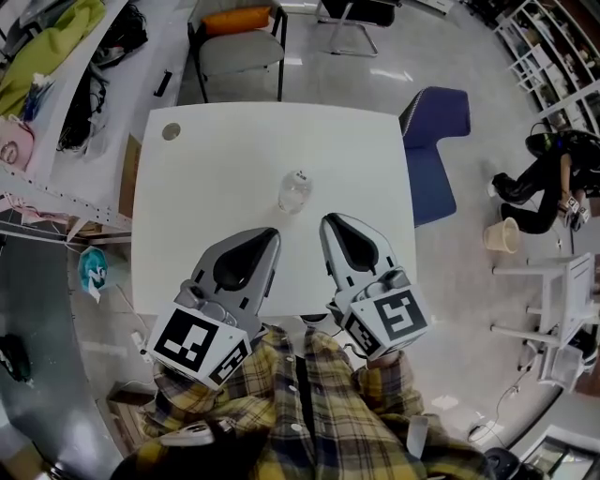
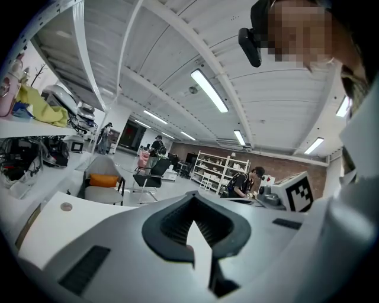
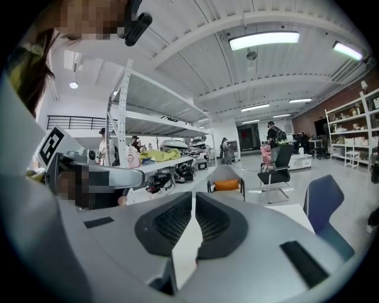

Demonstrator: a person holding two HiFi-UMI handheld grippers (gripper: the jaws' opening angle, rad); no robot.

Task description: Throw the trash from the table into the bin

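Observation:
A crumpled clear plastic bottle (image 1: 294,190) lies near the middle of the white table (image 1: 206,150). Both grippers hover over the table's near edge, side by side and pointing away from me toward the bottle. My left gripper (image 1: 273,234) is shut with nothing in it, its tip just short of the bottle and to its left. My right gripper (image 1: 329,222) is shut and empty too, just right of the bottle. In the left gripper view the jaws of the left gripper (image 2: 192,198) meet; in the right gripper view those of the right gripper (image 3: 193,194) meet. The jaws hide the bottle in both. A tan bin (image 1: 502,234) stands on the floor to the right.
A blue chair (image 1: 436,117) stands at the table's right side. A grey chair with an orange cushion (image 1: 234,19) is behind the far edge. Cluttered shelving (image 1: 56,84) runs along the left. A person (image 1: 548,183) crouches near the bin, beside a white frame (image 1: 553,309).

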